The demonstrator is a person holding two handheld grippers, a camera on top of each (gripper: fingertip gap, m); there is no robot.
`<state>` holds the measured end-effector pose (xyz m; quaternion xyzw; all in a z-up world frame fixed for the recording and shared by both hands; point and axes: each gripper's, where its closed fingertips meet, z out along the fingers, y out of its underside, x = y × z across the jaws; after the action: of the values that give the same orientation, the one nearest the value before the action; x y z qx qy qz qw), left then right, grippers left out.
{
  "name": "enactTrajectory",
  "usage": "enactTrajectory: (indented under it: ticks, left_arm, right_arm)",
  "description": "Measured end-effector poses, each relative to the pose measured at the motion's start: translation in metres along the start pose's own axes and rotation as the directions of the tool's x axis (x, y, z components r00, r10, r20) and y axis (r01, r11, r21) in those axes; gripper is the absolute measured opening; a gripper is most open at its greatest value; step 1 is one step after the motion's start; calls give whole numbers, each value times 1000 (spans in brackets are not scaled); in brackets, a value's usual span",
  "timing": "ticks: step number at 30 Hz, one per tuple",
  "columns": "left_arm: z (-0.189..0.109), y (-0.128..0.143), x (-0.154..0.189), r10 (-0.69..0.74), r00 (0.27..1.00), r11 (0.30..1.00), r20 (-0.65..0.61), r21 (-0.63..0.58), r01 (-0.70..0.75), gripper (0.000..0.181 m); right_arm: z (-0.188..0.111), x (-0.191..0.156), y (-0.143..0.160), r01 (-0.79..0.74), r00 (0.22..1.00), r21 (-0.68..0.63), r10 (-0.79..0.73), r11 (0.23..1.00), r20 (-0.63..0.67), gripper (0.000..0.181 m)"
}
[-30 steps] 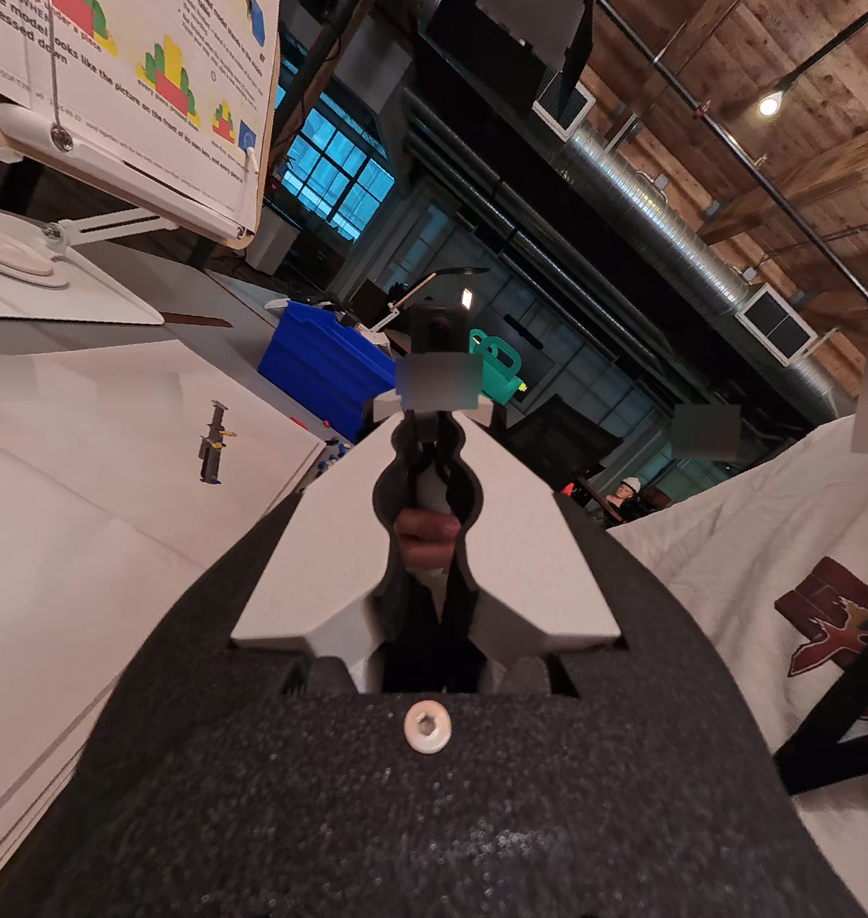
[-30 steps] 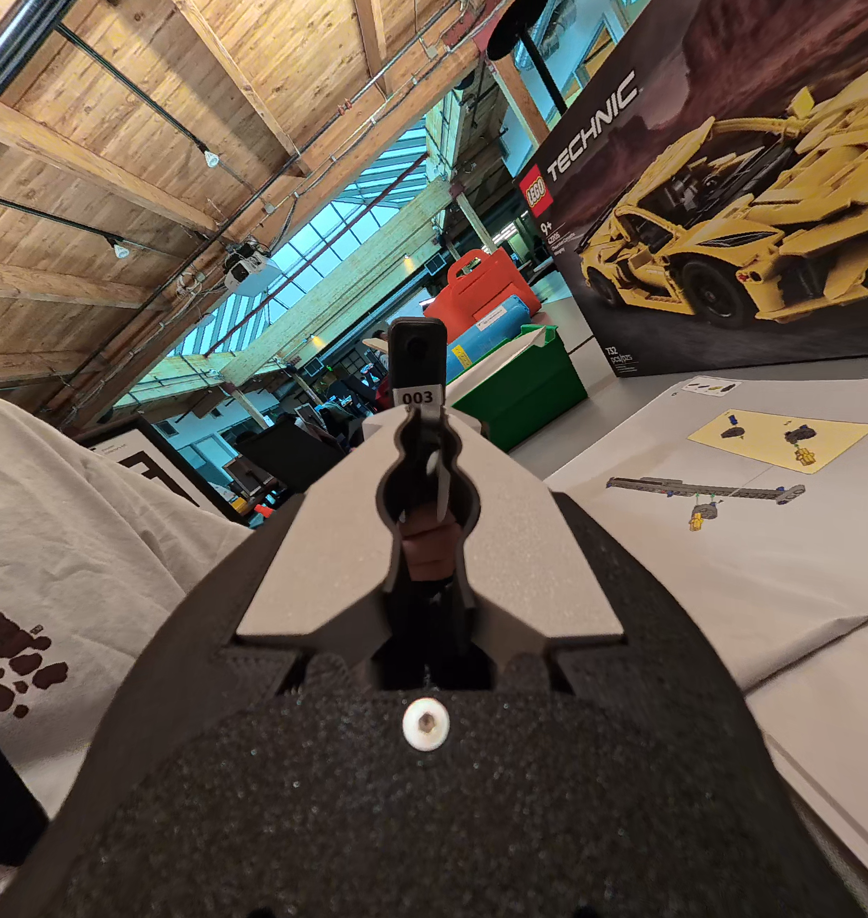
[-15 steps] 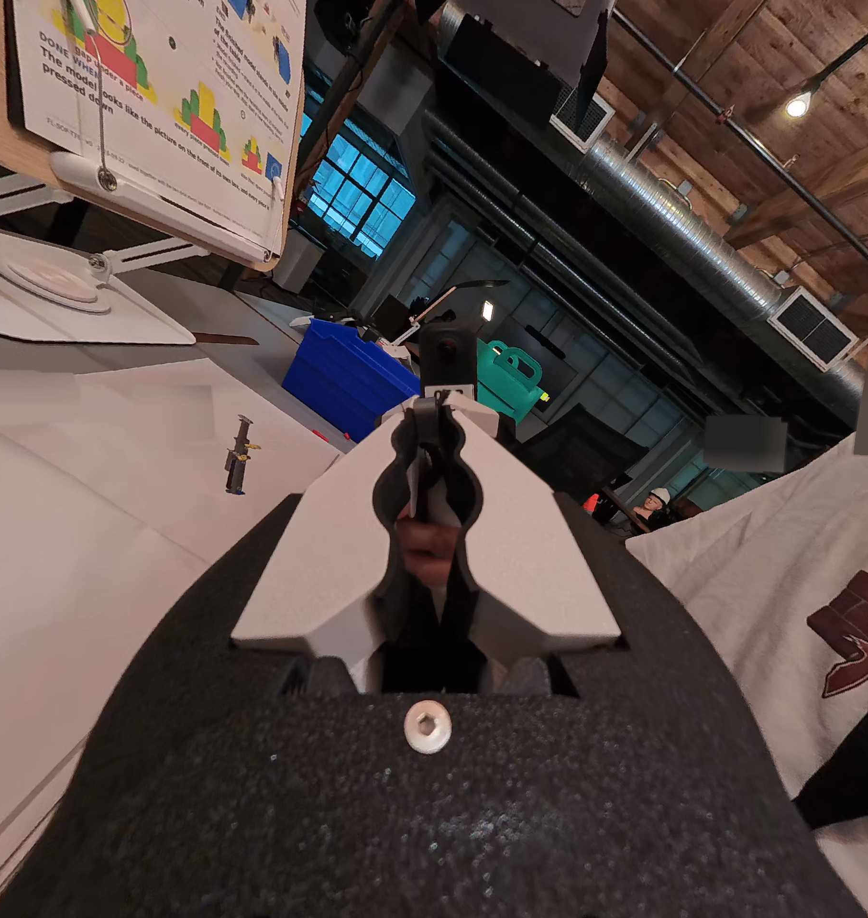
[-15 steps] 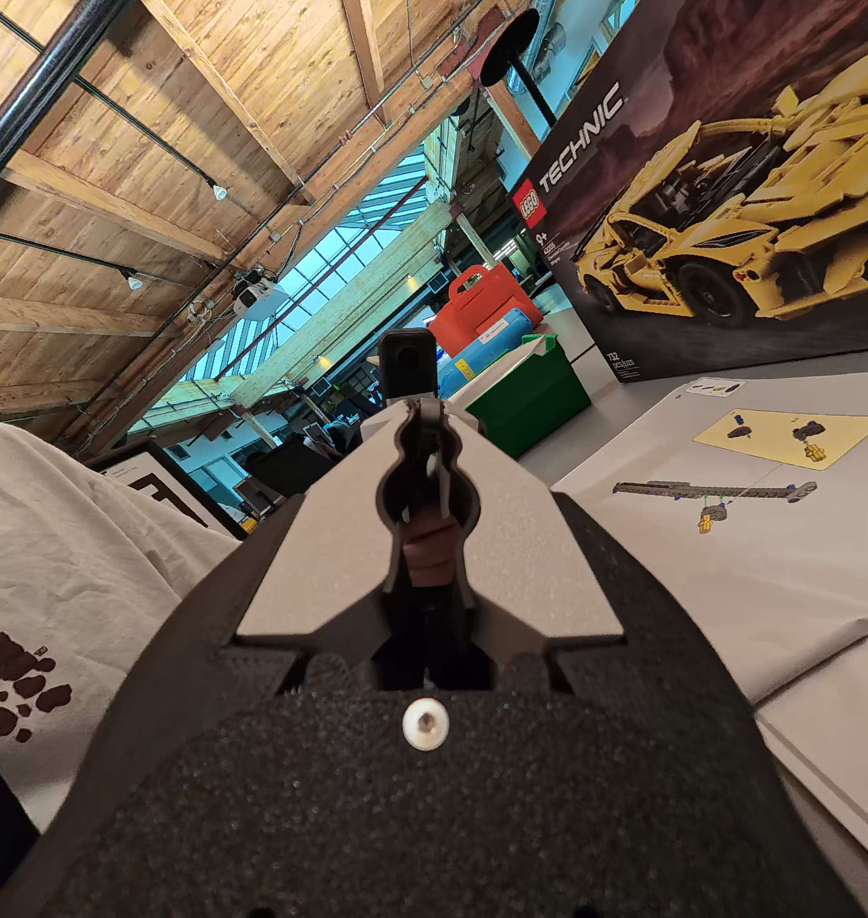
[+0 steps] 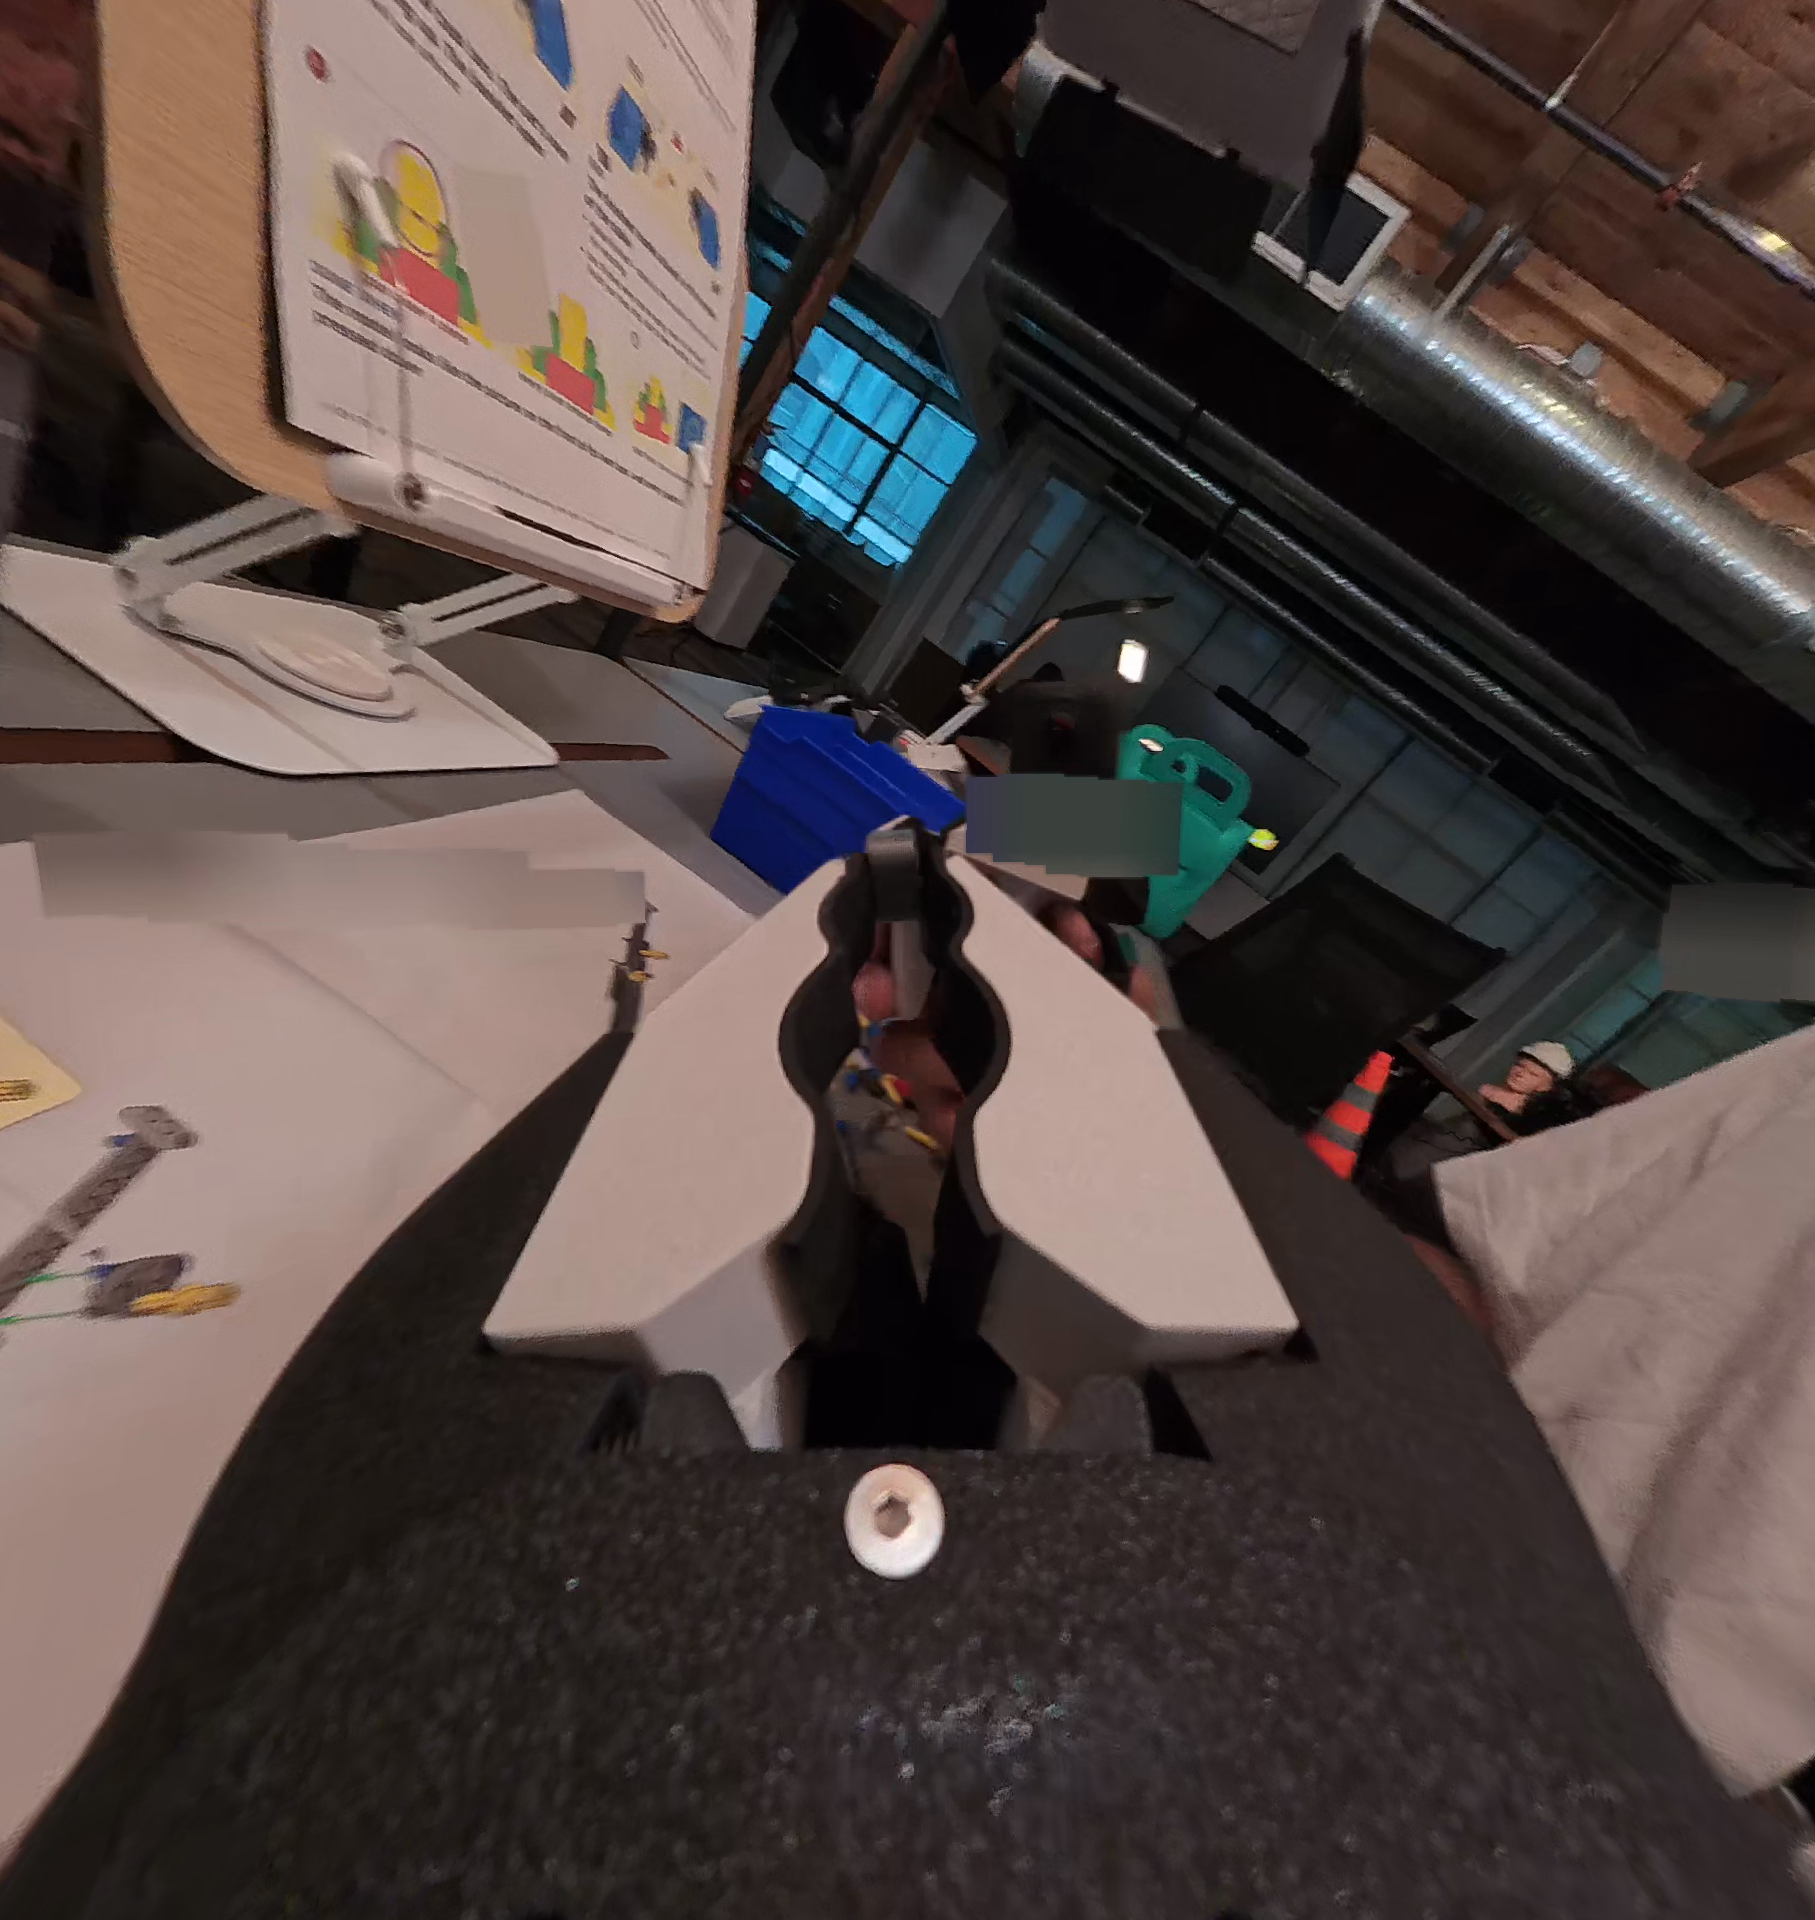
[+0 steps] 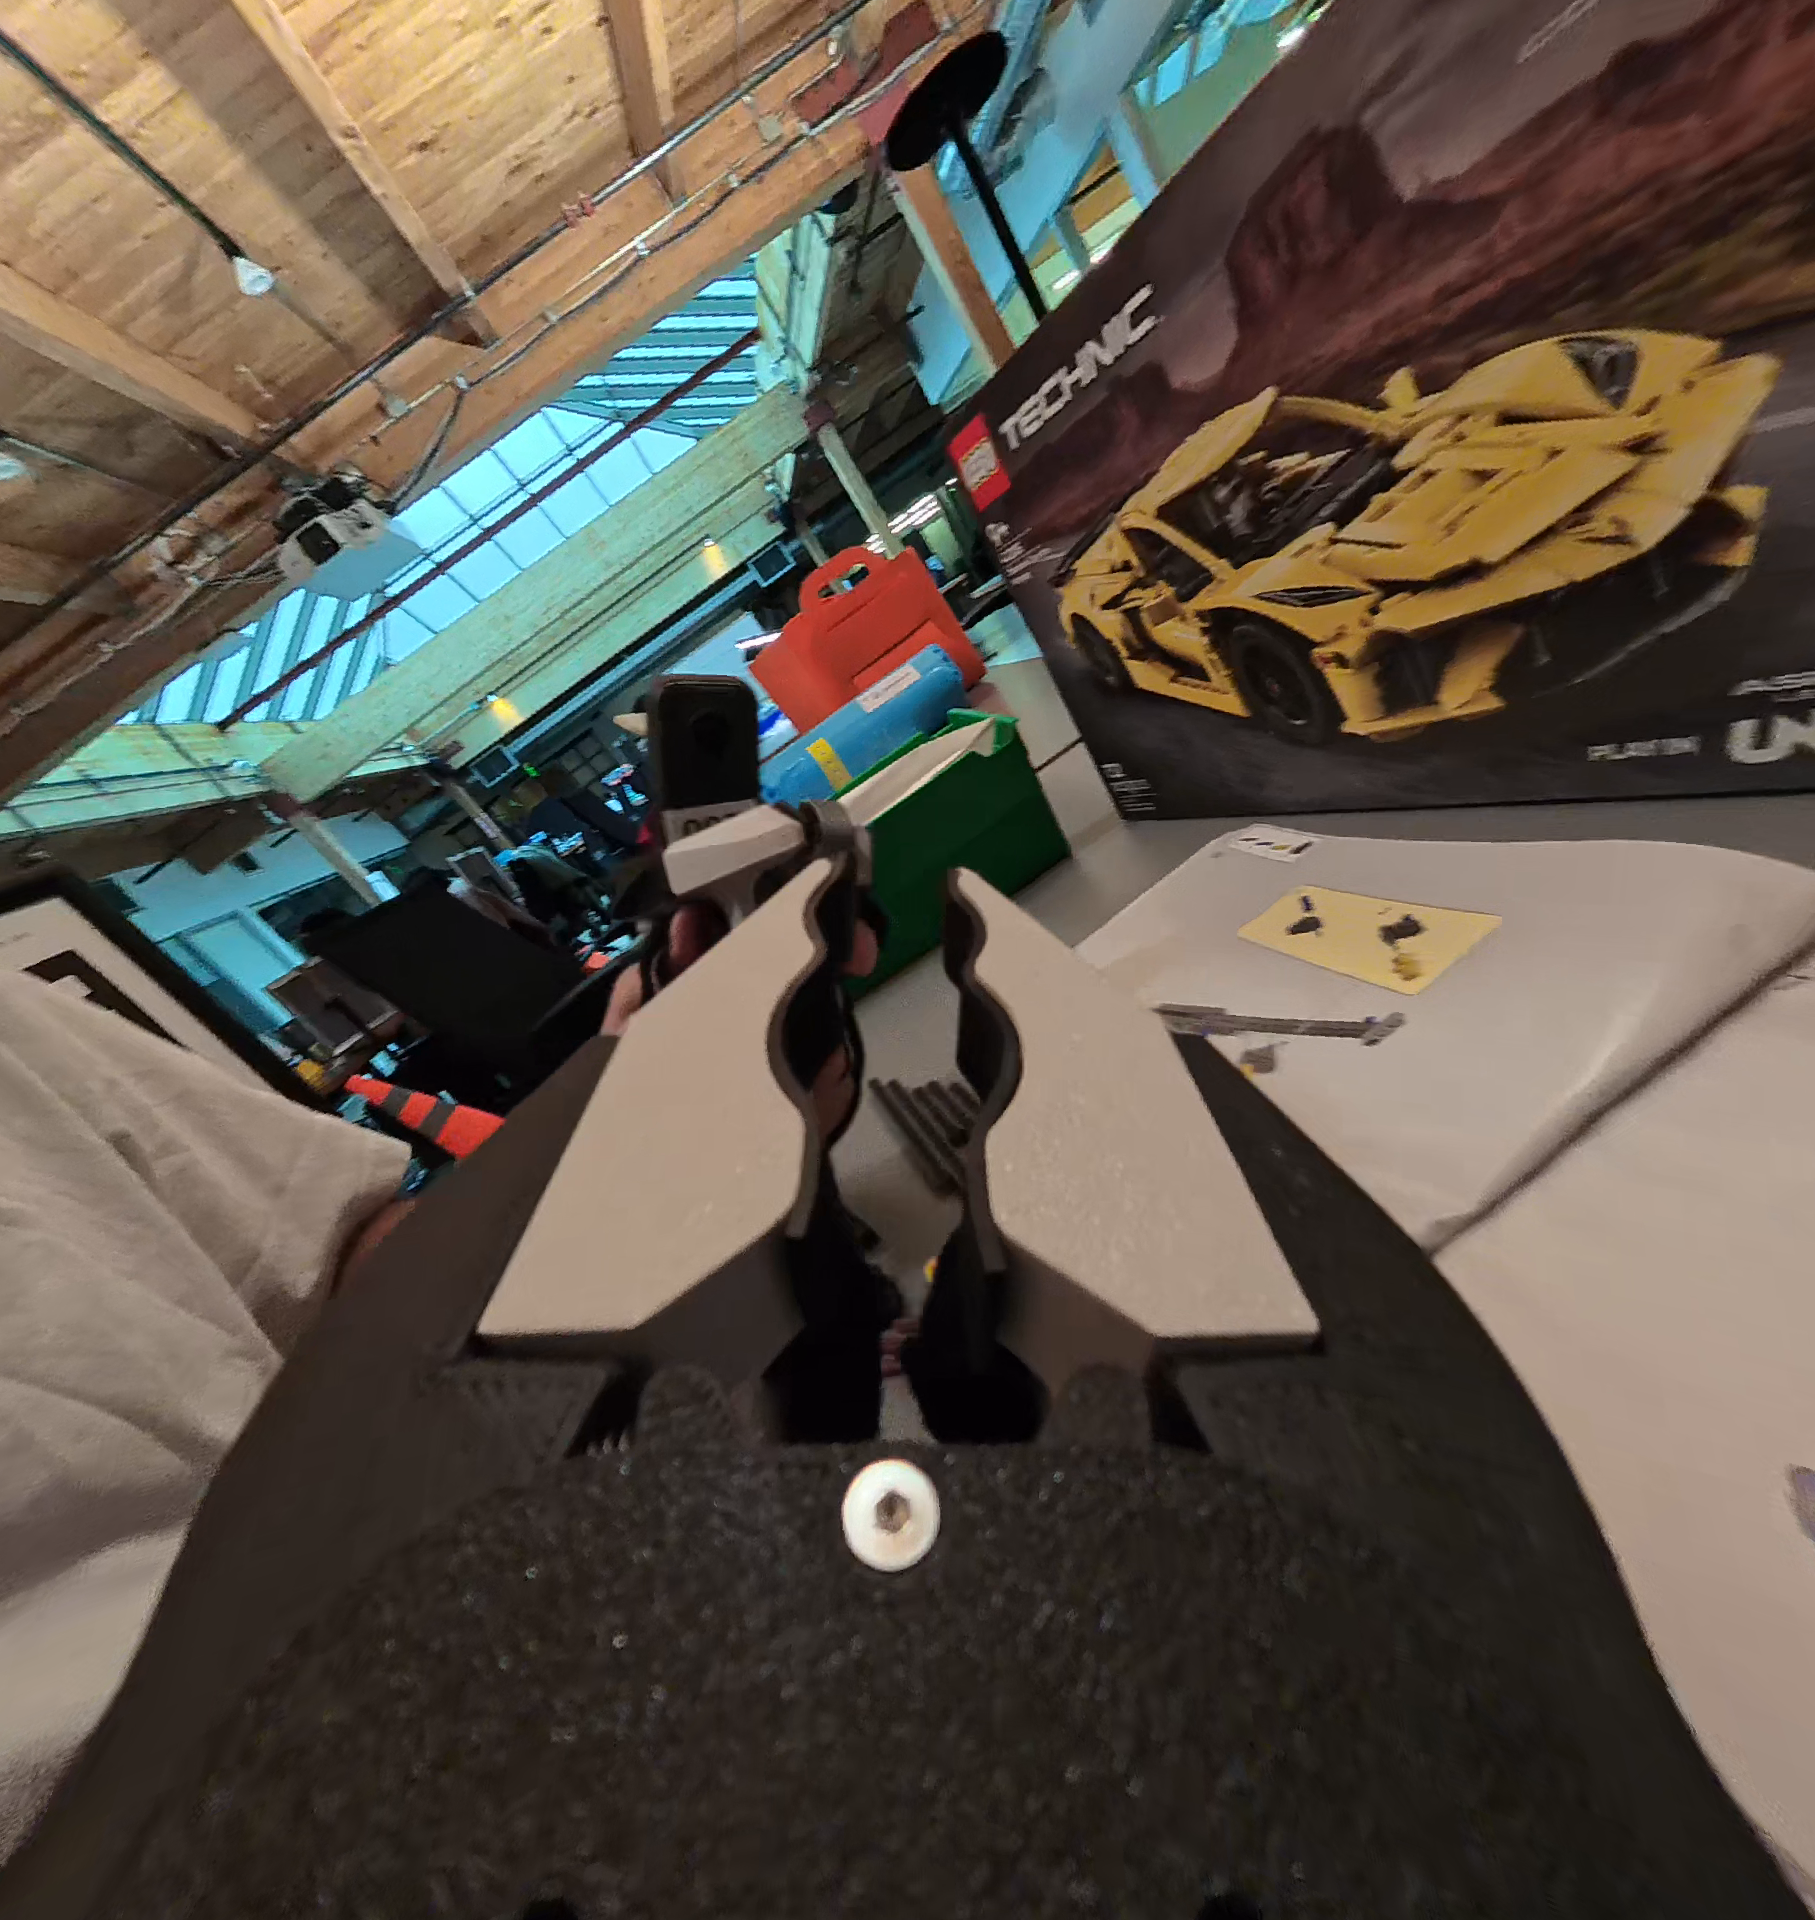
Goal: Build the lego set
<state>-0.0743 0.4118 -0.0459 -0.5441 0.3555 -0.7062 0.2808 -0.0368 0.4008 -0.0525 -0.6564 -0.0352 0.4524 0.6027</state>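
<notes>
While no built model shows anywhere, the lego set looks barely begun, judging by what's in view. Biggest thing is the set's box [image 6: 1454, 499] w/ yellow car art, standing along the table's [image 6: 1661, 826] far edge. The instruction booklet [image 6: 1402, 1101] lies open & flat in front of it, its page showing a long grey beam step, prob. the step in hand.

Right hand-held gripper [image 6: 892, 894] is narrowly open, nothing between its tips. It points across the table, w/ a dark ribbed stack of pieces [image 6: 929, 1122] visible thru the gap, lying on the table beyond.

Left hand-held gripper [image 5: 895, 883] has tips closed, seemingly clamped on a small dark part [image 5: 890, 857]. Can't tell what kind; too small & partly hidden. The part is held off the table, just beside the right tips.

Left to do: nearly everything. Mate this part, then the rest of the build.
</notes>
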Motion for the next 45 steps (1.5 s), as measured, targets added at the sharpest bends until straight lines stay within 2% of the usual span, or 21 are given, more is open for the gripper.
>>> enactTrajectory:
  ticks: [4,7,11,14,16,18,20,22,24,26,32,34,40,45]
  left_arm:
    - [-26,-16,-38,163,954,987,252,-40,-158,7]
    - [-39,-26,-45,214,928,977,305,-49,-209,6]
    - [-35,-23,-43,195,940,981,279,-47,-190,7]
    - [-29,-14,-43,242,926,970,289,-98,-223,7]
    - [-25,-8,-42,253,925,966,284,-127,-225,7]
    - [-21,-4,-34,250,933,965,260,-142,-219,7]
    - [-17,4,-23,261,939,959,225,-173,-225,6]
    - [-13,15,-13,301,933,941,198,-218,-258,7]
    - [-8,32,1,326,932,922,156,-269,-278,7]
    - [-6,51,14,338,934,906,116,-310,-289,6]
    - [-17,96,41,366,925,874,102,-380,-304,7]
    - [-22,104,46,371,922,873,110,-380,-306,6]
    - [-26,114,53,354,928,886,115,-358,-293,6]
    - [-25,111,54,388,915,873,110,-362,-326,6]
  right_arm:
    - [-13,22,-7,-5,996,22,7,1000,-93,14]
    - [-15,26,-6,-22,995,5,23,1000,-97,13]
    - [-23,28,-8,3,988,-57,-12,998,-156,14]
    - [-47,16,-3,102,960,-154,-138,983,-245,15]
    - [-76,12,23,122,911,-287,-222,950,-348,14]
    - [-106,12,67,90,853,-459,-307,884,-423,15]
    - [-131,15,103,54,778,-562,-388,826,-495,14]
    - [-137,11,124,26,754,-566,-388,824,-530,13]
    - [-139,11,133,2,735,-539,-366,843,-571,7]
    - [-142,15,143,-43,724,-569,-367,822,-585,9]
    - [-149,18,147,-58,694,-663,-448,746,-564,12]
    - [-152,17,149,-42,678,-680,-479,732,-558,11]
    - [-148,14,154,-18,657,-653,-483,757,-579,11]
    - [-145,17,156,2,627,-675,-527,738,-574,11]
